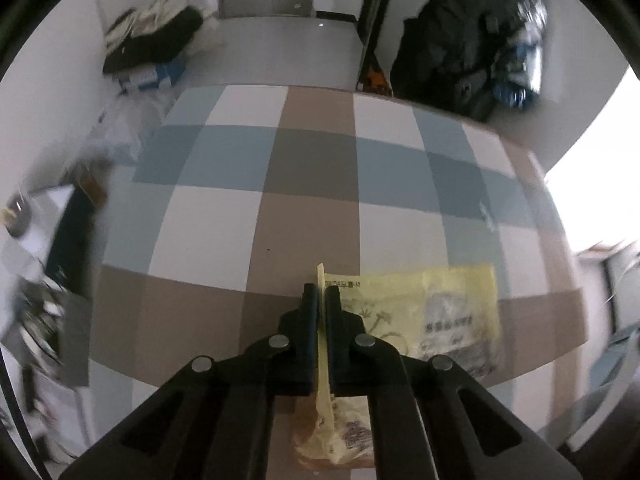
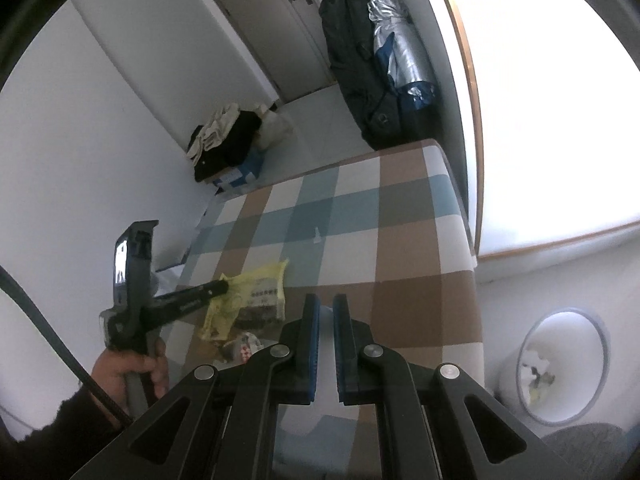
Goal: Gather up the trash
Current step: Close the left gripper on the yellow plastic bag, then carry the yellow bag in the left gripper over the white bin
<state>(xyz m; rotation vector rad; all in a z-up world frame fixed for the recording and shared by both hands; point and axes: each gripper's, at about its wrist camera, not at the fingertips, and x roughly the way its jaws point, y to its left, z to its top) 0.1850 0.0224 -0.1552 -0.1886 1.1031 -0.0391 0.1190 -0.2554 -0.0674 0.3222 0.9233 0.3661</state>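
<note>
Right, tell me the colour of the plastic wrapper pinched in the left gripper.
Pale yellow plastic wrapper, clearest in the left wrist view.

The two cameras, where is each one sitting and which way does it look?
Left wrist: sits on the left gripper, looking down its fingers at the checked surface; jaws shut on the yellow wrapper.
Right wrist: sits on the right gripper, jaws near shut and empty, facing the same surface; a hand shows.
Shared: wrapper, surface, dark bag.
</note>
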